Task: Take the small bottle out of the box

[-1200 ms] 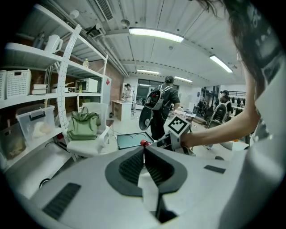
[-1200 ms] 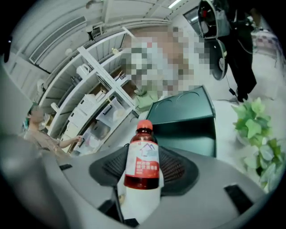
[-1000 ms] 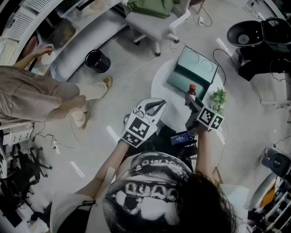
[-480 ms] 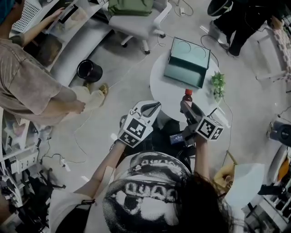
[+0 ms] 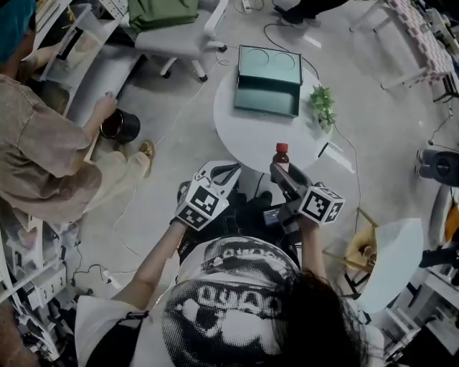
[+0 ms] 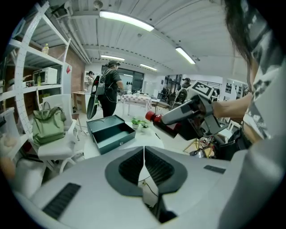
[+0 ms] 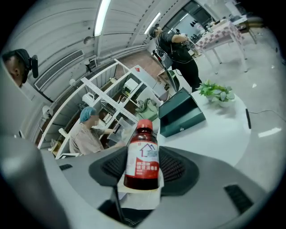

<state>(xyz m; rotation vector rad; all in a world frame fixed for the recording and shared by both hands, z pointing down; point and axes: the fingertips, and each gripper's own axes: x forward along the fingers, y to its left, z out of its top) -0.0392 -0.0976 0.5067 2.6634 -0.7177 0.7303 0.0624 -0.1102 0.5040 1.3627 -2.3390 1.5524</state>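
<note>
The small bottle (image 5: 281,154), dark red with a red cap and a white label, stands upright between the jaws of my right gripper (image 5: 282,168), which is shut on it over the near edge of the round white table (image 5: 247,136). In the right gripper view the bottle (image 7: 142,154) fills the gap between the pads. The green box (image 5: 269,80) lies open at the table's far side, well apart from the bottle. My left gripper (image 5: 224,172) hangs left of the table, shut and with nothing in it; its pads (image 6: 154,167) meet.
A small potted plant (image 5: 322,106) stands at the table's right edge. A white office chair with a green bag (image 5: 166,14) is beyond the table. A person in beige (image 5: 43,158) bends near a black bin (image 5: 120,126) at the left. Cables run over the floor.
My right gripper has drawn the bottle back from the box toward the table's near edge. The left gripper stays shut beside it. The person at the left has moved nearer the bin.
</note>
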